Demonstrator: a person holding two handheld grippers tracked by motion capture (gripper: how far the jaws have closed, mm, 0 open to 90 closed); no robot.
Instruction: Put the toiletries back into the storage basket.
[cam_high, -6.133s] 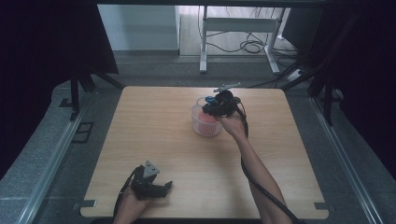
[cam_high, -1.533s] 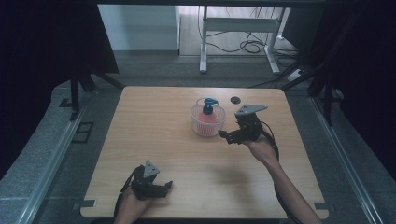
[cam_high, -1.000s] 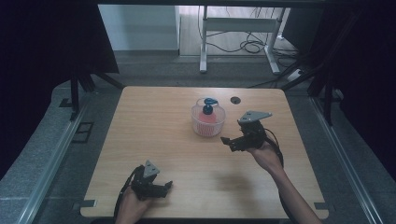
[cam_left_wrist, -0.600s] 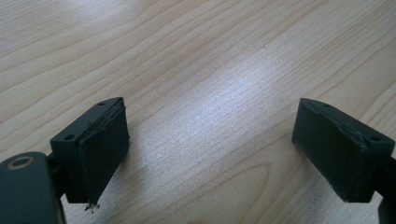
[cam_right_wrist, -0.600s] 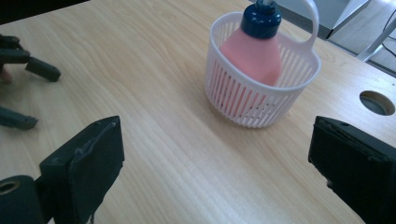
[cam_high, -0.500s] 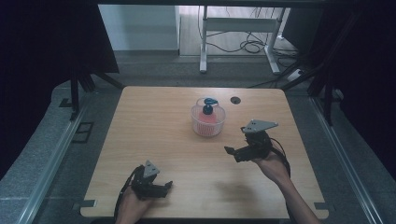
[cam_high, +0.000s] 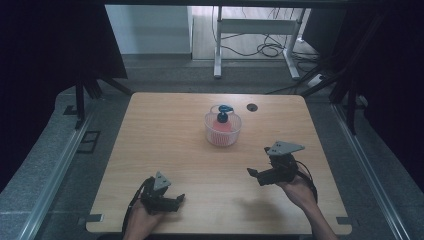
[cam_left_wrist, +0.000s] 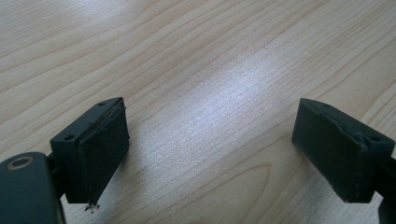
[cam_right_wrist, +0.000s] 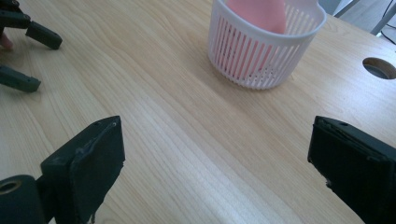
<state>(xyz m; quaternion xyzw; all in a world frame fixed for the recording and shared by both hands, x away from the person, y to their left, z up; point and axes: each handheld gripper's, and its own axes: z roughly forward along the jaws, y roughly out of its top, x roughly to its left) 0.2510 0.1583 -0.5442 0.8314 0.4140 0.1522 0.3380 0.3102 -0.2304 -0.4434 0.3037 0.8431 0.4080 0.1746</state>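
With both tongs wide and empty, I hold my right tongs off the basket (blue-and-pink item inside); parking comes next.

We see a small white basket with thin vertical slats, round and open at the top. It stands upright on the far middle part of the wooden table. Inside it sits a pink object, and on top of this pink object a blue piece rises above the rim.
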